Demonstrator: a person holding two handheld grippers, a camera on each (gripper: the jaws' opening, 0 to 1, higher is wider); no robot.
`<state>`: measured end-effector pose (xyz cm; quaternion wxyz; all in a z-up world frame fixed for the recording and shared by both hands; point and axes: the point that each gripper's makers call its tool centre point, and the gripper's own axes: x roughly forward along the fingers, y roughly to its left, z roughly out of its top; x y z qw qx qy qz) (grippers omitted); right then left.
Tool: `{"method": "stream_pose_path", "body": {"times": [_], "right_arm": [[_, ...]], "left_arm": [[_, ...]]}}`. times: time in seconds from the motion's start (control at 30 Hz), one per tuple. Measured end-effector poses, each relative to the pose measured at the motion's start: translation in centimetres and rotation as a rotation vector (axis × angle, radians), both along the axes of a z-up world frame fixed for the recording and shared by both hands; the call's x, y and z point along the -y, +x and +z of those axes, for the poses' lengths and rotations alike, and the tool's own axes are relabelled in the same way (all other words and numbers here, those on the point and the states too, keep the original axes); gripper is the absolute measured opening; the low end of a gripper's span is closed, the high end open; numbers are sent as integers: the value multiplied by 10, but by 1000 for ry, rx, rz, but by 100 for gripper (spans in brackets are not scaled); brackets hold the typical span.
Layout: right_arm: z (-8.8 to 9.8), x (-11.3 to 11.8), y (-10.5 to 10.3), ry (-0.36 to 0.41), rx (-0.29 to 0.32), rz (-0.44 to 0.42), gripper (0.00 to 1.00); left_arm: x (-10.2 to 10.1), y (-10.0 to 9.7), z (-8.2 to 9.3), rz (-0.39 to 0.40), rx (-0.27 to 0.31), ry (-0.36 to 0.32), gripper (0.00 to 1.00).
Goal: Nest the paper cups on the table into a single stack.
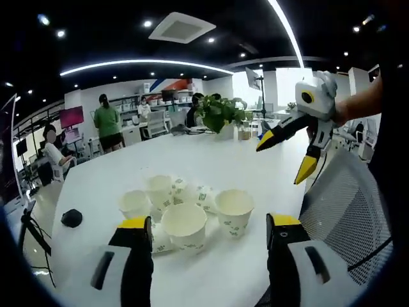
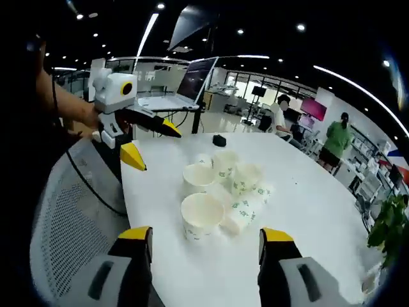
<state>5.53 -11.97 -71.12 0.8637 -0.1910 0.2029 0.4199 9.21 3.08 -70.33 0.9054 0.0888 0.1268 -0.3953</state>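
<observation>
- Where the left gripper (image 1: pixel 209 233) rises at the near edge of its own view, its yellow-tipped jaws stand apart with nothing between them.
- Just ahead of those jaws, a cluster of white paper cups with small green print (image 1: pixel 185 208) sits on the round white table (image 1: pixel 211 163); several stand upright and open-mouthed, at least one lies on its side among them.
- Left of the cluster, a small dark rounded object (image 1: pixel 71 217) lies on the tabletop.
- Right of the left gripper, a grey mesh chair back (image 1: pixel 348 211) stands at the table edge.
- Above the chair, the right gripper (image 1: pixel 291 150) hangs in the air, jaws spread, empty.
- Right gripper view: own jaws apart; cups lie just ahead, none touched.
- Far side: a green leafy potted plant (image 1: pixel 220 114) on the table; beyond it, a person in a green top (image 1: pixel 108 125) stands near desks.
- Right gripper view, far left: an open laptop (image 2: pixel 182 89).
</observation>
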Motion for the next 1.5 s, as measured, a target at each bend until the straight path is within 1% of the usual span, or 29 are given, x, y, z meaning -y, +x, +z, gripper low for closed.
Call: {"method": "stream_pose_path", "body": {"times": [0.1, 0.13, 0.17, 0.2, 0.23, 0.3, 0.47, 0.57, 0.63, 0.73, 0.83, 0.93, 1.0, 1.07, 1.17, 1.27, 1.4, 1.5], "right_arm": [[6, 10, 0, 101, -9, -106, 79], [6, 13, 1, 109, -10, -127, 82], [4, 19, 0, 102, -4, -145, 86], [3, 20, -2, 99, 1, -144, 89], [2, 24, -5, 96, 10, -150, 90], [1, 27, -7, 100, 15, -155, 90], [-8, 35, -14, 113, 4, -182, 95], [-15, 39, -18, 116, 10, -198, 100], [-18, 42, -19, 104, 25, -213, 100], [-20, 41, -20, 110, 50, -224, 100], [-22, 39, -21, 82, 67, -211, 100], [-21, 40, -19, 95, 74, -217, 100], [-21, 40, -19, 114, 73, -231, 100], [-26, 38, -19, 112, 64, -229, 100], [-27, 37, -19, 101, 78, -227, 99], [-26, 37, -19, 113, 77, -227, 99], [-30, 39, -18, 100, 88, -225, 97], [-32, 41, -17, 117, 73, -233, 96]], "left_arm": [[6, 8, 6, -20, 9, -11, 68], [8, 9, 7, -28, 7, -14, 66], [12, 10, 6, -46, -1, -11, 65], [14, 10, 6, -58, -4, -5, 63], [17, 11, 4, -76, -6, 11, 61], [21, 13, 2, -96, -9, 22, 59], [32, 16, -6, -148, -22, 53, 54], [38, 18, -12, -177, -36, 74, 51], [40, 18, -15, -188, -49, 84, 50], [40, 20, -18, -197, -64, 88, 47], [39, 24, -21, -187, -76, 91, 48], [39, 26, -21, -185, -79, 90, 47], [39, 27, -20, -188, -67, 99, 47], [40, 28, -19, -194, -66, 103, 46], [41, 28, -20, -205, -56, 123, 44], [41, 27, -21, -215, -58, 136, 42], [41, 26, -23, -231, -66, 156, 38], [41, 25, -26, -249, -73, 175, 35]]}}
